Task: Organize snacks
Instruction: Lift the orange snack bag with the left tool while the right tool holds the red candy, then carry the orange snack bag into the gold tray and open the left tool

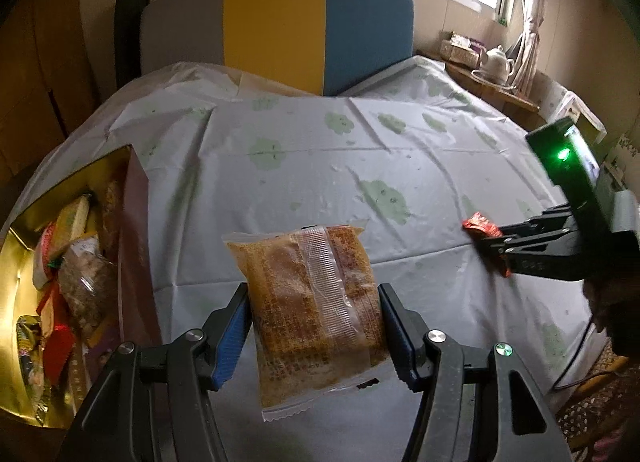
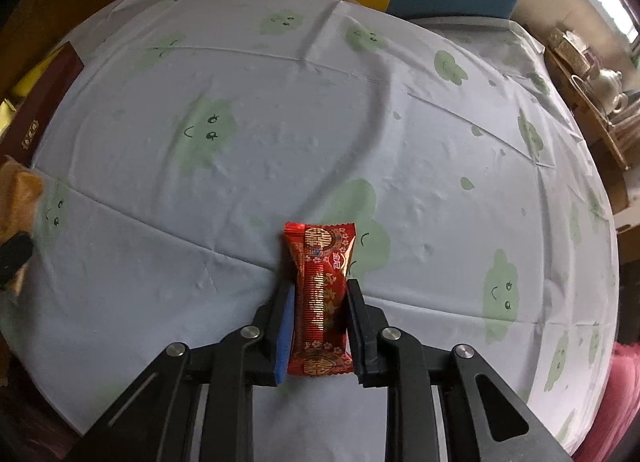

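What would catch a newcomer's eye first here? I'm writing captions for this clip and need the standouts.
Front and centre in the left wrist view, the left gripper clamps a clear packet of golden-brown cake above the tablecloth. To its right, the right gripper pinches a shiny red candy wrapper. At the far left sits an open gold-lined box full of mixed snacks.

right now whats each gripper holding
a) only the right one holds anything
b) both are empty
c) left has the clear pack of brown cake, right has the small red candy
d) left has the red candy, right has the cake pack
c: the left gripper is shut on the clear cake pack, and the right gripper is shut on the red candy.
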